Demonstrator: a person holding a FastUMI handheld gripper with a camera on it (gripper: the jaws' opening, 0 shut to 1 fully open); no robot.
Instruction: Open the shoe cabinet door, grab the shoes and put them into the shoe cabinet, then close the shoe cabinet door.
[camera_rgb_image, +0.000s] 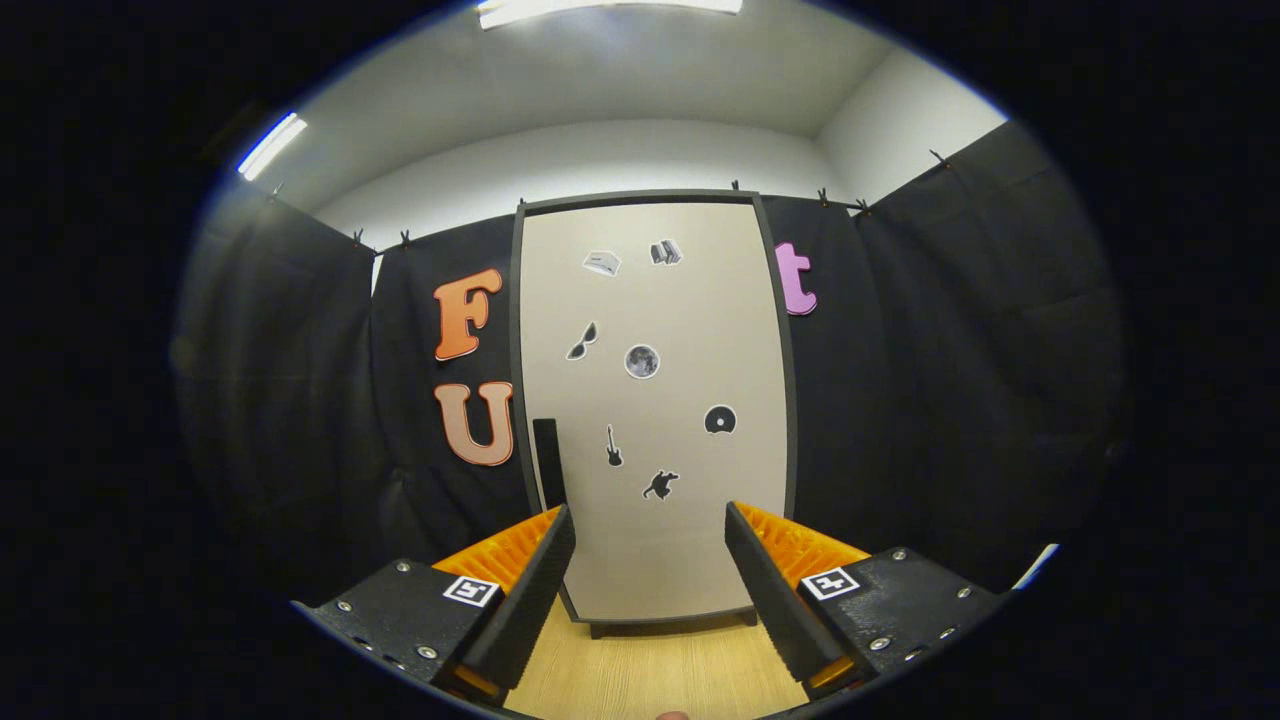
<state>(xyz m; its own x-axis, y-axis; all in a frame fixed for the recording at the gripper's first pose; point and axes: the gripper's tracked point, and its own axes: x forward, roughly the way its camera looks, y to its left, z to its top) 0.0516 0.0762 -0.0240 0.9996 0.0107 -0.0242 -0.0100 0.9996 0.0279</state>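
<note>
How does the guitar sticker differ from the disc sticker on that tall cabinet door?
The guitar sticker is thin, upright and all dark; the disc sticker is round and dark with a white rim. The guitar sits nearer the dark handle and a little lower; the disc is on the far side. Both are stuck flat on the closed cabinet door, beyond the open gripper.
</note>
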